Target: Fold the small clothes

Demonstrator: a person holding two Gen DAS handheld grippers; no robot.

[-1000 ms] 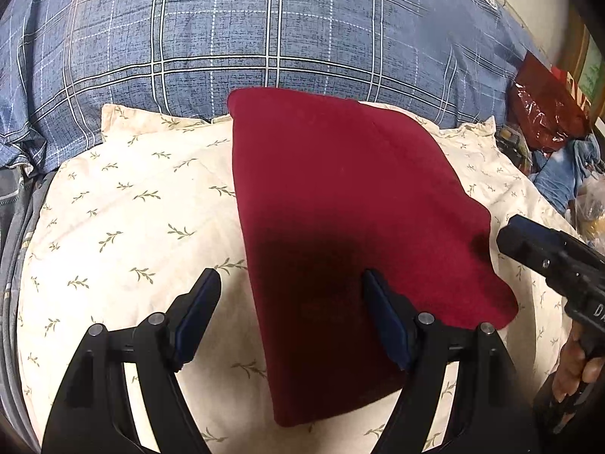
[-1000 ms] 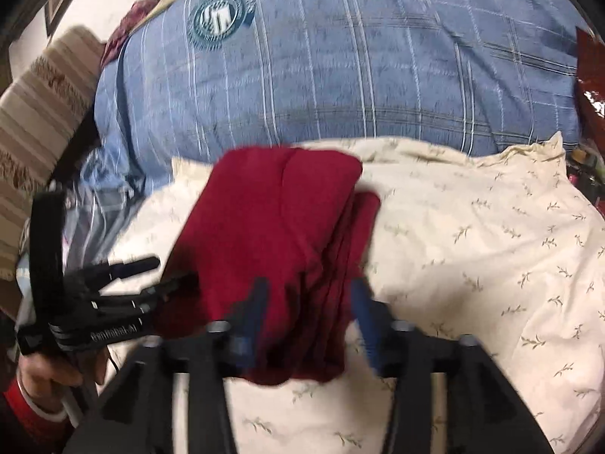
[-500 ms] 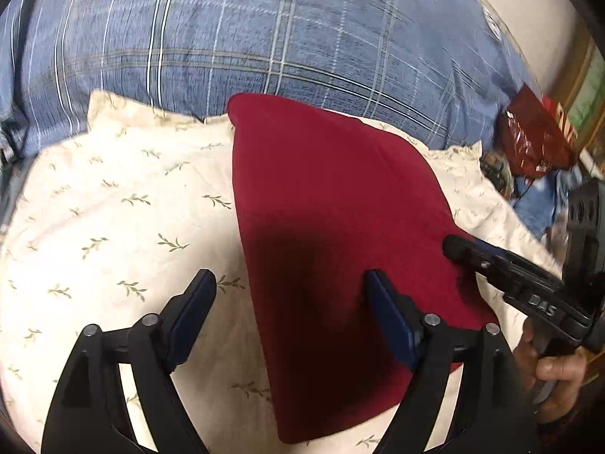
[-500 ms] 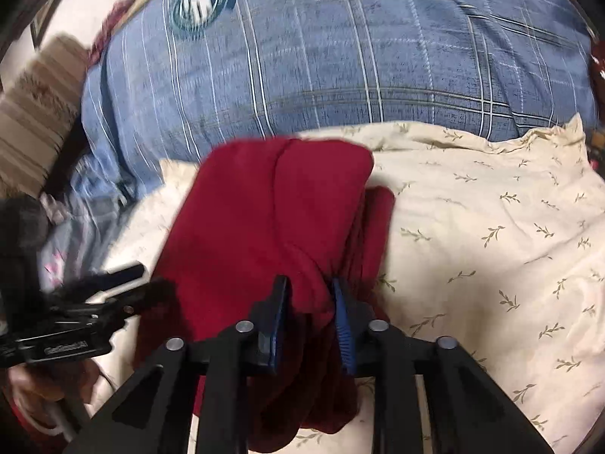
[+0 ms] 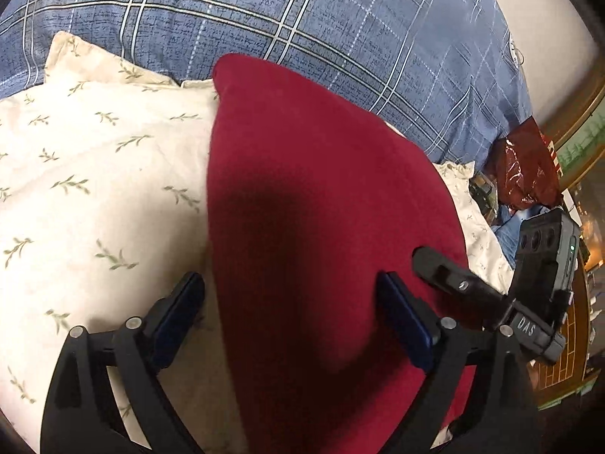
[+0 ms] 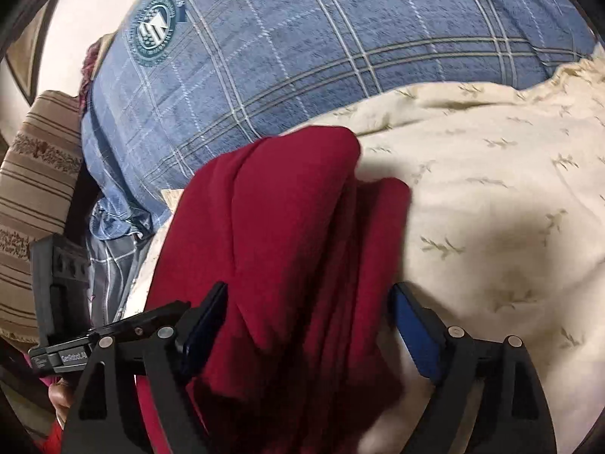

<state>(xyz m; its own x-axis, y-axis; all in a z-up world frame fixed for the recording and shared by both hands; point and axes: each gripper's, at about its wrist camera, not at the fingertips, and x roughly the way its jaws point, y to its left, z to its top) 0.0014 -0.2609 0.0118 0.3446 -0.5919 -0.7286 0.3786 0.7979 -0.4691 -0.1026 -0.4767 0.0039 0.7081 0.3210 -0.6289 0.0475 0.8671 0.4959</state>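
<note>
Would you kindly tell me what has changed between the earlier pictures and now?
The right claw, which half a second ago pinched a fold of the dark red folded cloth garment, has just been opening and has let it go; the fold lies between its jaws. The left claw has opened wider and moved closer over the garment. The garment stays on the cream leaf-print pillow.
</note>
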